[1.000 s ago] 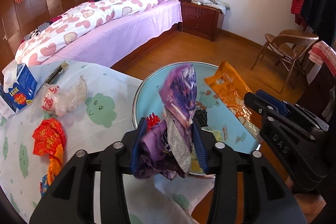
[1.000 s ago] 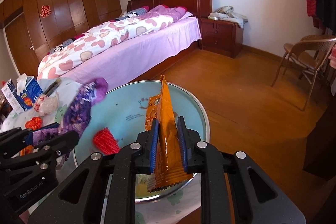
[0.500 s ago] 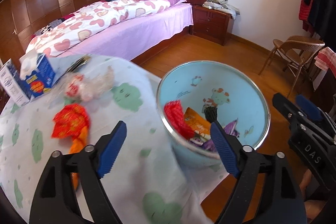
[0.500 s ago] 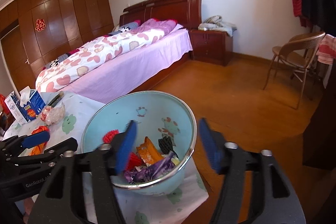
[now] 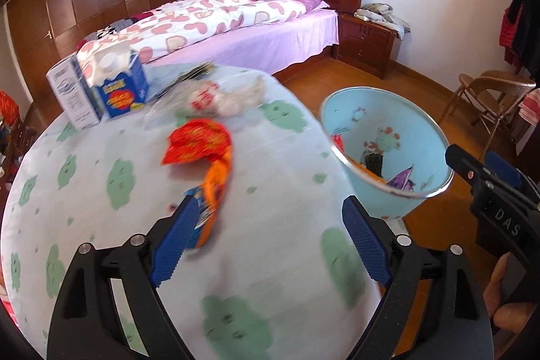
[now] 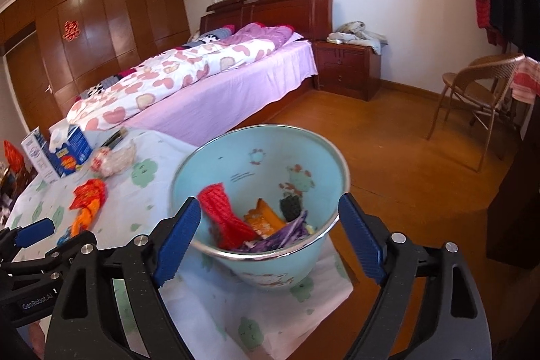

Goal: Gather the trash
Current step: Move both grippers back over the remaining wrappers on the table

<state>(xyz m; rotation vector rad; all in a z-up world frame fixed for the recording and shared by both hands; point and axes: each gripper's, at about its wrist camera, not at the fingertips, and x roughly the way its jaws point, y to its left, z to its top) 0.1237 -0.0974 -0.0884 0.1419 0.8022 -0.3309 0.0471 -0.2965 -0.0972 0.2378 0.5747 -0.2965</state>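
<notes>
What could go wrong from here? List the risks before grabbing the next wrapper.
1. The blue bin sits at the corner edge of the tablecloth; a knock could tip it to the floor.
2. The red wrapper and orange wrapper overlap, so one grab may drag both.
3. The crinkled clear bag may slip out.

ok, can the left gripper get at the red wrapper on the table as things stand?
Probably yes. The left gripper is open with nothing between its jaws, which have just been opening, and it points toward the red wrapper. Only the orange wrapper lies between them; the bucket stands off to the side.
</notes>
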